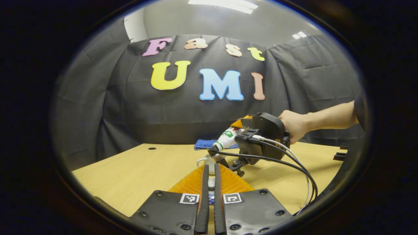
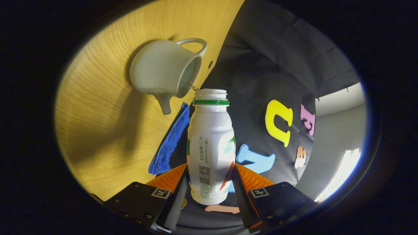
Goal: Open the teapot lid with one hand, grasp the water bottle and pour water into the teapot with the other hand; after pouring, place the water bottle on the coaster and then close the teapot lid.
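bottle tipped over the open teapot

we take the teapot as our landmark. biggest first: the wooden table it stands on, pale grained laminate, smooth and hard, so a glazed base could slide if knocked. behind the teapot hangs the black cloth wall, with a grey room wall and ceiling lights above it. a blue cloth lies on the table just beyond the teapot, on its spout side.

the teapot is white ceramic, mouth uncovered, handle on the side away from the spout. we judge it stiff, brittle, fairly heavy; best taken by the handle.

the water bottle is white plastic with a green neck ring, cap off. in the right gripper view its mouth sits at the teapot's rim, tilted toward the opening, and a thin thread of water seems to run across. we judge it light, somewhat squeezable, slick on the label; the hold is low on the body, which looks sound.

the right gripper is clamped on the bottle's lower body, one finger on each side. in the left gripper view we see it just above the teapot, a hand behind it.

the left gripper has its fingers nearly together, a small pale piece between them, on our near side of the teapot. we guess it is the lid's knob, but cannot tell for sure.
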